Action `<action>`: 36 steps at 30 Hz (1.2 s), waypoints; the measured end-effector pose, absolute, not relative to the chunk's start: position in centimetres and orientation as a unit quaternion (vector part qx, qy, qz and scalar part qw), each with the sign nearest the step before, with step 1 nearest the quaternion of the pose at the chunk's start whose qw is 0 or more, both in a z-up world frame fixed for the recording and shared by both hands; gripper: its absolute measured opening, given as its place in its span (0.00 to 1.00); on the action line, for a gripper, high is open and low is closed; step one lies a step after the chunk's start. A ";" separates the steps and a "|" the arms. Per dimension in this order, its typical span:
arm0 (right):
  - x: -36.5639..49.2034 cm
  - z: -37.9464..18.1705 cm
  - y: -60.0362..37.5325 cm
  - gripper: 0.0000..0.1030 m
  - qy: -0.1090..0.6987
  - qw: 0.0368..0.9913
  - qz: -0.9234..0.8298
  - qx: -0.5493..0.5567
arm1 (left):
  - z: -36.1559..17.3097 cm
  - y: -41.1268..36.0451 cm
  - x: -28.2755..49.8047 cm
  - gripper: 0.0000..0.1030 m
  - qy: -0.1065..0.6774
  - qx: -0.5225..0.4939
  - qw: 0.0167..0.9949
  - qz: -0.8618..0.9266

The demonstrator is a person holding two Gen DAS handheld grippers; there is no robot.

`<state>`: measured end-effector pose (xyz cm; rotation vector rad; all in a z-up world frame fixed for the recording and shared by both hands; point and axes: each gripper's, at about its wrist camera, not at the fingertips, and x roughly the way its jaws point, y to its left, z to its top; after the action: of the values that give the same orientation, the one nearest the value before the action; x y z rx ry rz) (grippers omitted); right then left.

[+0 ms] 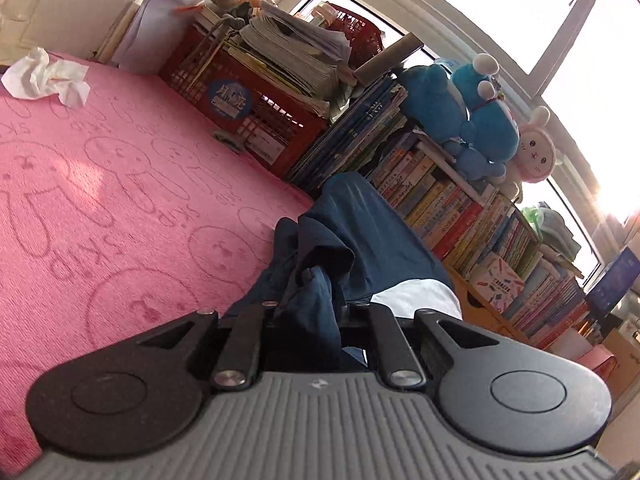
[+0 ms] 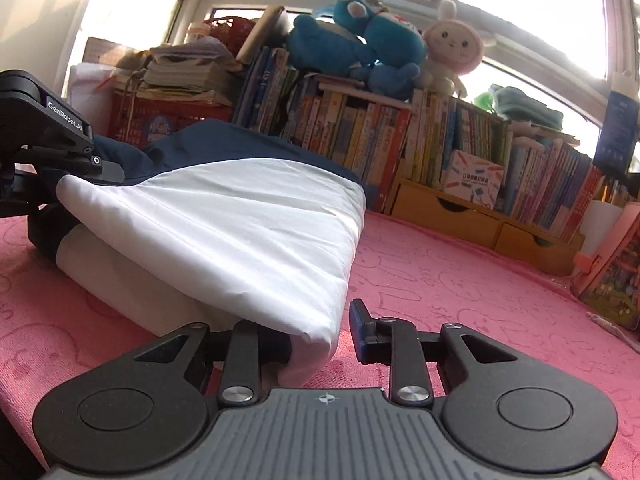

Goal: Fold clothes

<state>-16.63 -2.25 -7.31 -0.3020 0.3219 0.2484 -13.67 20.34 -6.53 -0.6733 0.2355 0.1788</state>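
Observation:
A navy and white garment [image 2: 240, 216] lies folded over on the pink towel-covered table [image 2: 460, 280]. In the left wrist view its navy cloth [image 1: 360, 240] bunches between my left gripper's [image 1: 308, 312] jaws, which stand wide apart with loose cloth lying between them. The left gripper also shows in the right wrist view [image 2: 80, 160], at the garment's far left edge. My right gripper [image 2: 320, 340] is open at the near white corner; its right finger [image 2: 364, 332] is clear of the cloth, its left finger is hidden under the white fold.
Rows of books [image 2: 440, 140] and wooden drawers [image 2: 460, 212] line the table's far edge, with plush toys [image 2: 380, 40] on top. A red crate [image 1: 240, 96] of papers stands at the back. A crumpled tissue [image 1: 48, 78] lies on the towel. A box [image 2: 612, 276] stands at right.

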 end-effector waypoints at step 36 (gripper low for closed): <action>-16.7 -6.8 -3.1 0.18 0.148 0.971 0.159 -0.101 | -4.1 6.7 -19.0 0.59 0.115 0.355 0.919 -0.127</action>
<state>-16.67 -3.15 -6.83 -0.2047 0.2994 0.3221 -18.97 6.74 -4.09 0.7299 0.2356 -0.2610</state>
